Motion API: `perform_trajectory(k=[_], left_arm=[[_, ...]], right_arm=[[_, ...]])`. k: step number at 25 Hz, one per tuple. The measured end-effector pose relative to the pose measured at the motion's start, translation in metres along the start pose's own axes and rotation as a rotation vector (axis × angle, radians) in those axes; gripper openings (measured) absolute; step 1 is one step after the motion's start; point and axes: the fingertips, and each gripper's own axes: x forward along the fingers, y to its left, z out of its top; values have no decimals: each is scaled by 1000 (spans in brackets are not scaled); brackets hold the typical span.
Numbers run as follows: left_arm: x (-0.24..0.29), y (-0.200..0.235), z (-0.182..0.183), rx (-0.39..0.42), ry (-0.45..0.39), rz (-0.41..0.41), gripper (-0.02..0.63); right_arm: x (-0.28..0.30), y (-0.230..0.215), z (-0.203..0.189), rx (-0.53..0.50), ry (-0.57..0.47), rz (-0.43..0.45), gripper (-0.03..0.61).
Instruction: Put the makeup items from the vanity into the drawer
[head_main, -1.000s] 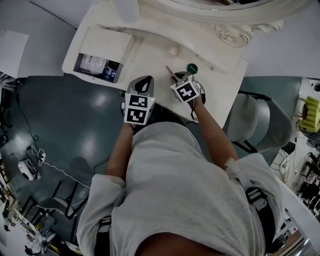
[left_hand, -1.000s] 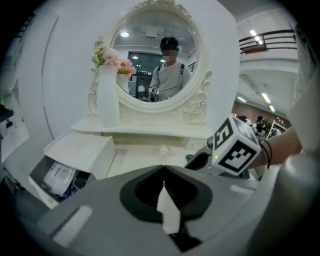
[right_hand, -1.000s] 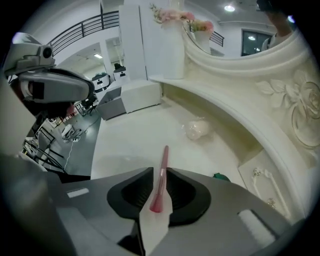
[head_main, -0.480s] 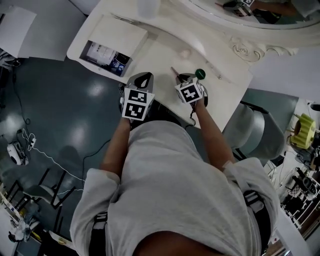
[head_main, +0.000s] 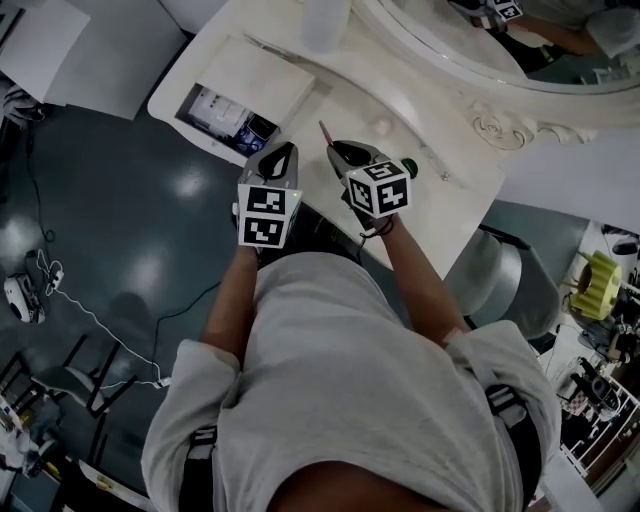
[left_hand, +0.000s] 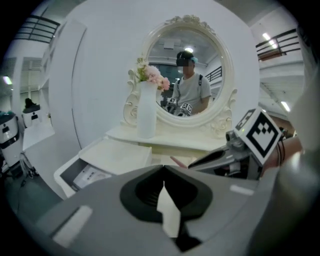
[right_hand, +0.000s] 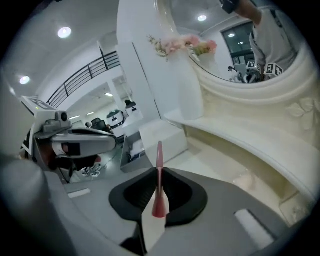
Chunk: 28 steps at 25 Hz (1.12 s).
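Observation:
My right gripper (head_main: 338, 150) is shut on a thin pink makeup pencil (head_main: 325, 135), held above the white vanity top (head_main: 440, 215). In the right gripper view the pencil (right_hand: 159, 172) stands up between the closed jaws. My left gripper (head_main: 283, 152) is shut and holds nothing, and it hovers beside the right one at the vanity's front edge. The open drawer (head_main: 198, 112) lies to the left with printed packets inside; it also shows in the left gripper view (left_hand: 75, 172). A green round jar (head_main: 408, 168) and a small pink puff (head_main: 382, 125) rest on the vanity.
A tall white vase (left_hand: 146, 107) with pink flowers stands at the back left of the vanity, before the oval mirror (left_hand: 190, 75). A grey chair (head_main: 510, 290) is on the right. Cables (head_main: 70, 300) lie on the dark floor to the left.
My right gripper has carried the pencil left, away from the green jar and nearer the drawer side. The left gripper stays shut beside it.

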Motion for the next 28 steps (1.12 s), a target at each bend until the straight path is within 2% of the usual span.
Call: perform_trajectory(k=[4,7,10,19,28], left_arm=[[-9,32,11,-34,-47,71,3],[-18,59,12,-66,-59,112,3],[-25,86,14,-89,-67,146,3],[-28,157,14,-130,-60,178,3],[-15,239,12,-119,-1,180,3]], right_arm=[[9,26,41,-36,-74,41,46],[19,51,68,-21,-122,99,46],[33,75,88,-30,-137,137,46],[84,114,111,-112,-77,161,46],[152,148,130,-220,26,182,46]])
